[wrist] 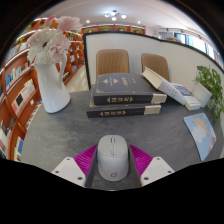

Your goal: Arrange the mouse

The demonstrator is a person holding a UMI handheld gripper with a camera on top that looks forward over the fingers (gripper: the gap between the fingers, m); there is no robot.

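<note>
Between the two fingers of the gripper [112, 168], at the near edge of the scene: one mouse [112, 158], white to pale grey, with a scroll wheel on its top, its long axis pointing away toward the far side. The magenta pads [86, 160] show on either side of the mouse body, close against its flanks; whether both press on it or a slight gap remains cannot be told. The mouse sits low over the grey table [60, 135]; whether it rests on the surface or is lifted cannot be told.

Just beyond the mouse, near the middle of the table: a stack of books [126, 97], dark covers, two volumes lying flat, the upper one set slightly askew on the lower.

Far left of the stack: a white vase [52, 92], upright, holding pale flowers [47, 45].

Right of the stack: an open book [183, 93], pages pale, lying flat and angled toward the right.

Near right, at the table's edge: a blue booklet [201, 132], lying flat.

Far right: a green plant [211, 82], leaves only in view.

Behind the table: two chairs [113, 62] with tan backs, side by side.

Left side of the room: bookshelves [15, 90], wooden, filled with books.
</note>
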